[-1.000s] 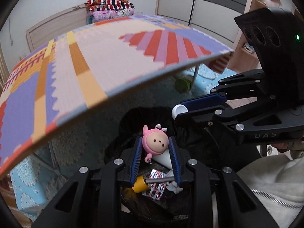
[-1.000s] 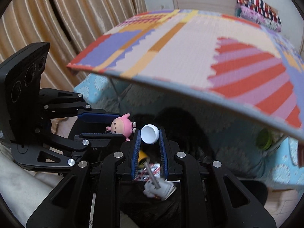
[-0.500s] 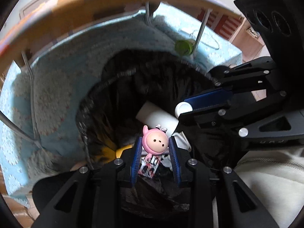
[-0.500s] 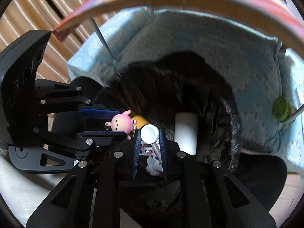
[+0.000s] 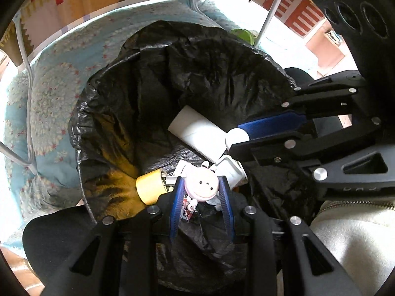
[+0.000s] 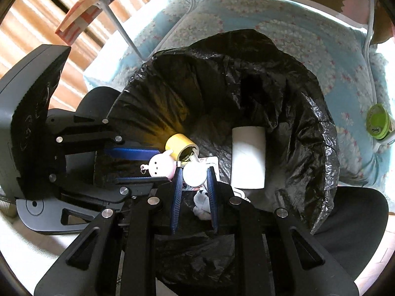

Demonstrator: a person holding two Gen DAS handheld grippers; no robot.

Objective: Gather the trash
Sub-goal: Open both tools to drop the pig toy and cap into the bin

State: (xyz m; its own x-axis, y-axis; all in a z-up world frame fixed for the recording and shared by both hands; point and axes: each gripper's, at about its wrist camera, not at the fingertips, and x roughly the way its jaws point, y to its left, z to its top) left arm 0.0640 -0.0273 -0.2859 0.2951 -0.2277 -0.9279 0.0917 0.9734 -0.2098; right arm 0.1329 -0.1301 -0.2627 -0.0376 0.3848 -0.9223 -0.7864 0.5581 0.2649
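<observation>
Trash lies in the black bin bag (image 5: pixel 222 56): from the left a yellow roll (image 5: pixel 149 188), then a white roll (image 5: pixel 197 133). Above the bag's mouth the left gripper (image 5: pixel 201 187) pinches a pink doll (image 5: pixel 202 185); the right gripper (image 6: pixel 195 175) pinches a white round cap (image 6: pixel 195 174).

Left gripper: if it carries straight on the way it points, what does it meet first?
Probably the trash heaped at the bottom of the black bag: the left gripper, shut on the pink toy, points at the crumpled wrappers beside the yellow cup. Depth is unclear.
</observation>
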